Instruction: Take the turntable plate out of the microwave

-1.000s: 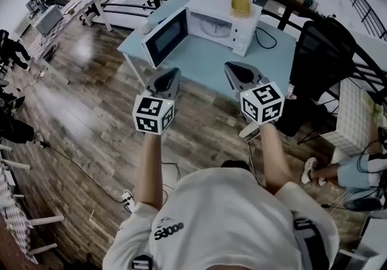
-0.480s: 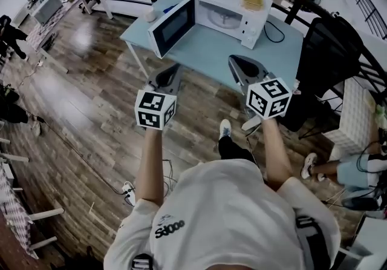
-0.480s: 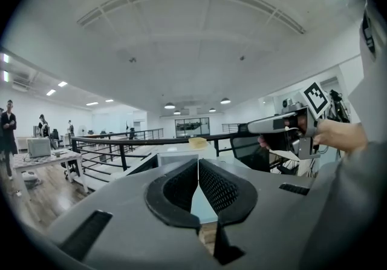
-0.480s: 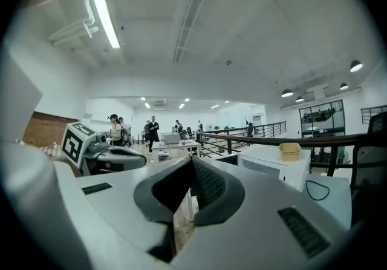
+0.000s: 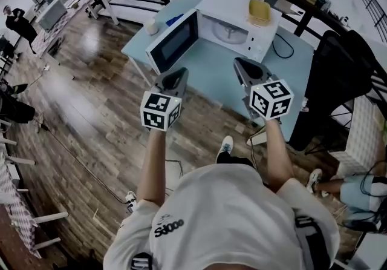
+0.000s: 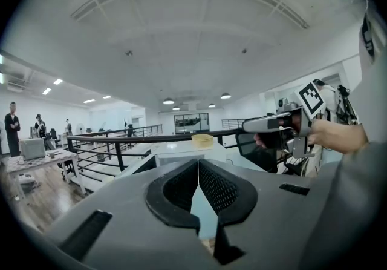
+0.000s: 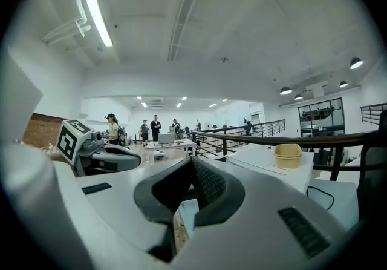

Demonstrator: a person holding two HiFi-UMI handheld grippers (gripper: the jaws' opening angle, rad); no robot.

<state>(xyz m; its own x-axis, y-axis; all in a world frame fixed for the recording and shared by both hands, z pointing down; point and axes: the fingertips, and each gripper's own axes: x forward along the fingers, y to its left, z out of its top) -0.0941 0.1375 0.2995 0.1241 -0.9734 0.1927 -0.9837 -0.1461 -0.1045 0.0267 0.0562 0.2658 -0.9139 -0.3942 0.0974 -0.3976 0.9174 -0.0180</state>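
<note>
We hold left gripper (image 5: pixel 176 74) and right gripper (image 5: pixel 242 64), jaws closed together, both empty. Turntable plate (image 5: pixel 233 33): inside open microwave (image 5: pixel 233 3) on blue table (image 5: pixel 208 78), twelve o'clock of the grippers.

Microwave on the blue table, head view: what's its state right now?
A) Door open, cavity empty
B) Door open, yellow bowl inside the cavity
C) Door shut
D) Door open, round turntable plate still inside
D: the microwave has its door swung wide open at picture left, and the pale round turntable plate still lies in the cavity.
</note>
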